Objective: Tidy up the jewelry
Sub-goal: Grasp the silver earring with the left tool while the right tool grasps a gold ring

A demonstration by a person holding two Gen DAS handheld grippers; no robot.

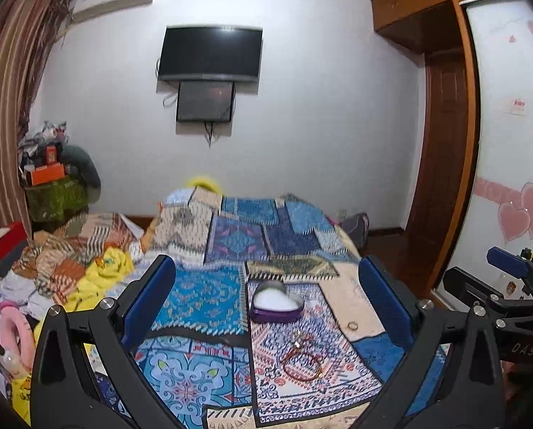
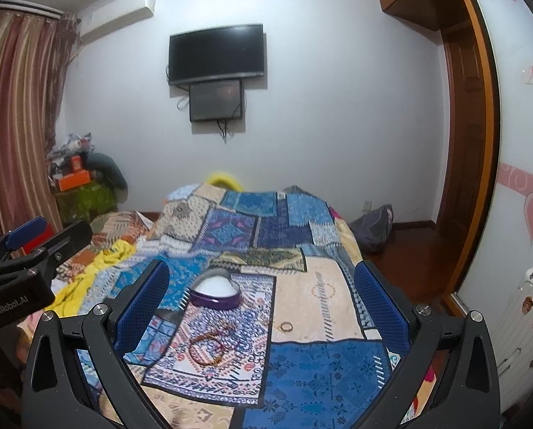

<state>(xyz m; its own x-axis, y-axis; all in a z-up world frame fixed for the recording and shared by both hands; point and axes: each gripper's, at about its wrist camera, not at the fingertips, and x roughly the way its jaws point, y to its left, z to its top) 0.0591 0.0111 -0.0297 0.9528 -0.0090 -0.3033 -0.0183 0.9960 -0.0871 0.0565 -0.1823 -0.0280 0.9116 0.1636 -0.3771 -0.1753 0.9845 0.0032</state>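
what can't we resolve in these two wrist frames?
- Ring: too small in both views to tell stone or engraving.
- Red string bracelet: blurred in left view; clasp and beads unclear.
- Heart-shaped box: white lining visible, anything inside unreadable; lid not identifiable.
- Left gripper and right gripper: bases cut by bottom edge.

White wall (image 2: 320, 89) w/ black TV (image 2: 216, 53) at 12 o'clock, smaller screen (image 2: 216, 102) below. Striped curtain (image 2: 13, 125) at 9. Wood door (image 2: 459, 136) at 3. Patchwork bedspread (image 2: 302, 375) at 6.
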